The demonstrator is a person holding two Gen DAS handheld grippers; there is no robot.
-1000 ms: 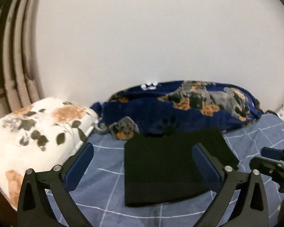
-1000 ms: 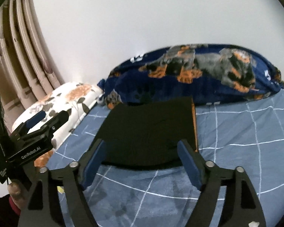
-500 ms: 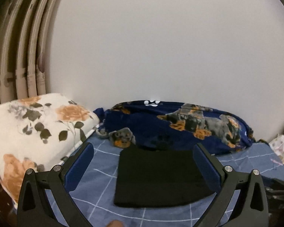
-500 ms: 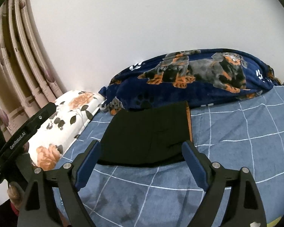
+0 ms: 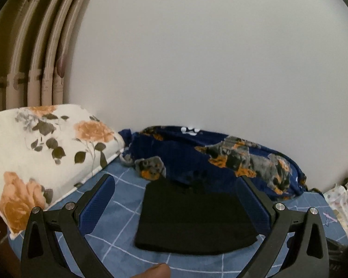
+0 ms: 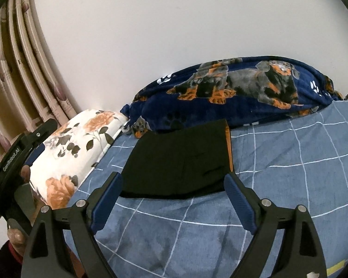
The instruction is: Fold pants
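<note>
Folded black pants (image 6: 181,162) on checked bedsheet (image 6: 290,162), left gripper (image 5: 174,199) marked "GenRobot.AI" and right gripper (image 6: 174,197) both spread, empty

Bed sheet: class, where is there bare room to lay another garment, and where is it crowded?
Bare blue checked sheet lies right of the folded black pants and in front of them. Crowded: the dog-print blanket behind, the floral pillow to the left.

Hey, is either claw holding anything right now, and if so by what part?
Nothing. The left claw and right claw are open and empty; the folded black pants lie on the bed.
</note>
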